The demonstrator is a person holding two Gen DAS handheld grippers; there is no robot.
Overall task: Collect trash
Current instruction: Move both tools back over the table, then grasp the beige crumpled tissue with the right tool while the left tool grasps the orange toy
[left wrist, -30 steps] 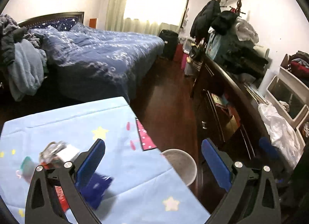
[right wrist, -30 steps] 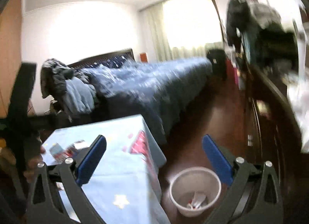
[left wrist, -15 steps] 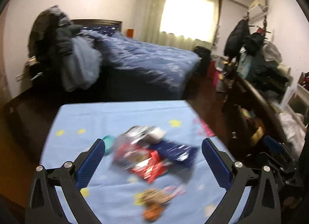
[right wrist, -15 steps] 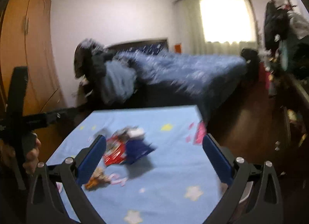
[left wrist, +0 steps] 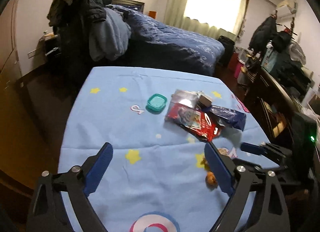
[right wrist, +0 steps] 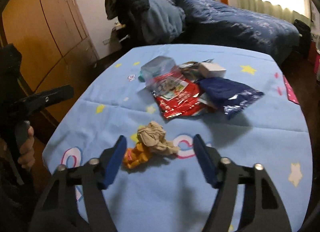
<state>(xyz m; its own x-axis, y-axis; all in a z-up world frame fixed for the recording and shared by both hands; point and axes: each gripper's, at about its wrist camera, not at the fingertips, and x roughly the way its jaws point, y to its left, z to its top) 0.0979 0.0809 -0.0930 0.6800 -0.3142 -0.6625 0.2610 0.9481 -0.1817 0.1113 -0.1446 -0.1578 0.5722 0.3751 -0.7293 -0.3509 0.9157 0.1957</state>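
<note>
Trash lies on a light blue tablecloth (right wrist: 250, 144). A crumpled beige paper wad (right wrist: 155, 138) and an orange wrapper (right wrist: 136, 157) sit just ahead of my open, empty right gripper (right wrist: 160, 142). Behind them lie a red wrapper (right wrist: 178, 98), a dark blue packet (right wrist: 228, 91), a small white box (right wrist: 213, 69) and a teal lidded container (right wrist: 158, 67). My left gripper (left wrist: 158, 150) is open and empty above the cloth (left wrist: 120, 124). The left wrist view shows the red wrapper (left wrist: 196, 122), blue packet (left wrist: 230, 115), teal container (left wrist: 156, 103) and the right gripper (left wrist: 254, 149).
A bed with a dark blue duvet (left wrist: 176, 42) and piled clothes (left wrist: 96, 22) stands behind the table. A wooden wardrobe (right wrist: 40, 32) is at the left. A dark dresser with clutter (left wrist: 280, 92) lines the right wall.
Both grippers have swung left, from the floor and the white bin beside the table to the tabletop. The right gripper has dropped close to the paper wad.
</note>
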